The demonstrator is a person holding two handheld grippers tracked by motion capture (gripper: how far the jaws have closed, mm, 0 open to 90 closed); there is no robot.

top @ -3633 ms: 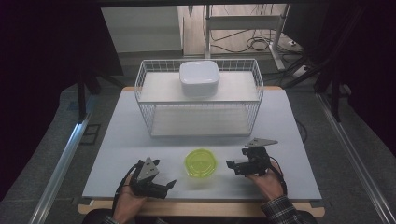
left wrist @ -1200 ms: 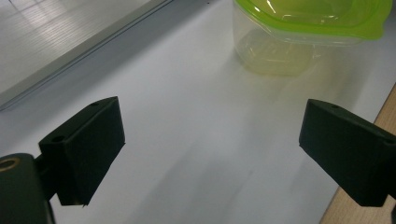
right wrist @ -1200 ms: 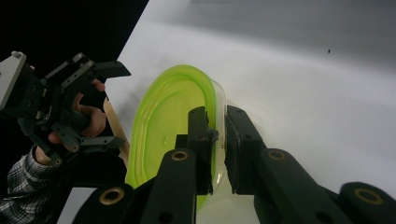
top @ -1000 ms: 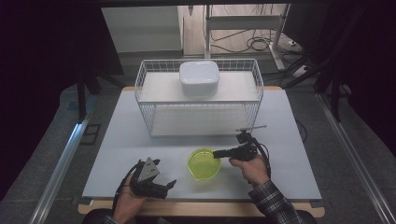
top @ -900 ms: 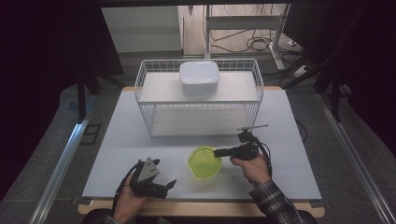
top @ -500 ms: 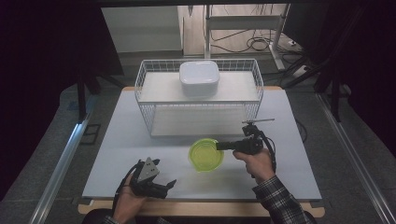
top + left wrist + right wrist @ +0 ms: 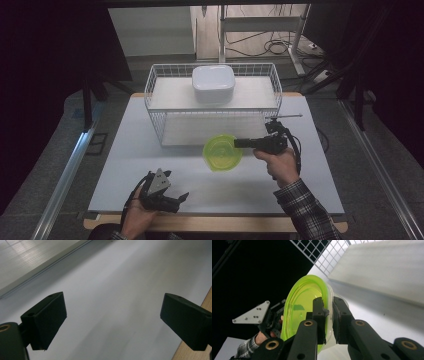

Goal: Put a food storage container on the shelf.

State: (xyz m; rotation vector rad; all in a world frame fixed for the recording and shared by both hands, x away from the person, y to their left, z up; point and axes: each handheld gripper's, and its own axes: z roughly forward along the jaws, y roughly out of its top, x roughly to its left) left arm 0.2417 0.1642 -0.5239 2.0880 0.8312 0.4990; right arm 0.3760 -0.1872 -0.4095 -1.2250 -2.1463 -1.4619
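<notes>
Right gripper (image 7: pixel 239 144) jaws clamped on empty green bowl (image 7: pixel 222 152); white container (image 7: pixel 213 83) in wire basket (image 7: pixel 160 126).

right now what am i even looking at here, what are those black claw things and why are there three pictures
A person sits at a white table with a hand-held, two-jaw black tool in each hand; there is no robot arm. The high view looks down from above the person's side. The other two pictures come from small cameras riding on each tool, looking along its jaws.

The right gripper is clamped on the rim of a lime-green translucent plastic bowl, held tilted in front of a white wire basket. In the right gripper view the bowl's wall sits pinched between the two jaws. Inside the basket rests a white rounded-square plastic container, seemingly upside down.

The left gripper rests near the table's front edge, jaws wide open with nothing between them, as the left gripper view shows.
</notes>
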